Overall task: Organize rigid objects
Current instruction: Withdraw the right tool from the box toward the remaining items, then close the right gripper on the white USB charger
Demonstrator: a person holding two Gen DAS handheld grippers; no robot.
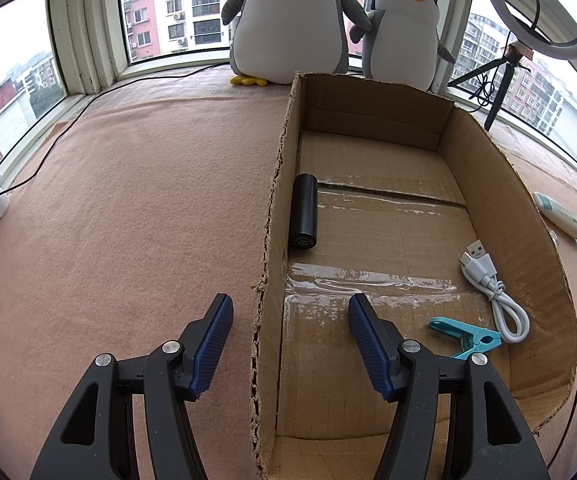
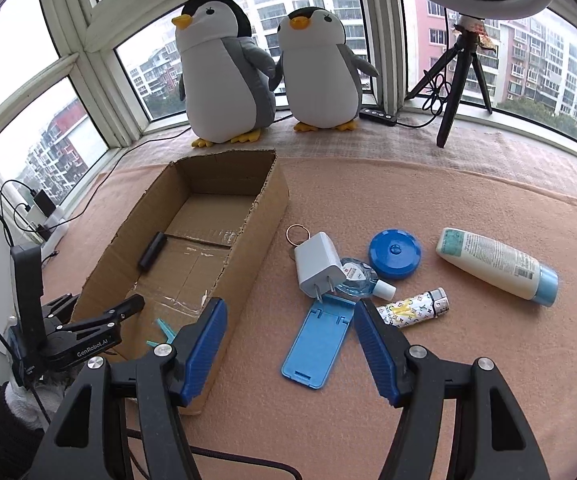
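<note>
A peach blanket [image 2: 408, 420] covers a bay-window ledge where two plush penguins [image 2: 224, 72] sit. An open cardboard box [image 1: 500, 216] holds a black cylinder [image 1: 304, 212], a white USB cable [image 1: 496, 292] and a teal clothespin [image 1: 464, 336]. The left gripper [image 1: 290, 312] hovers over the box's near wall, fingers apart and empty. The right gripper [image 2: 288, 316], also spread wide, hangs above a blue phone stand [image 2: 316, 344], beside a white charger [image 2: 318, 264], a blue round case [image 2: 394, 254] and a lotion bottle [image 2: 492, 264].

Brown cardboard box [image 2: 248, 216]; blue phone stand [image 2: 316, 344]; black cylinder [image 1: 304, 211]; turquoise clip [image 1: 468, 336]; perhaps monogram-patterned tube [image 2: 412, 307].
</note>
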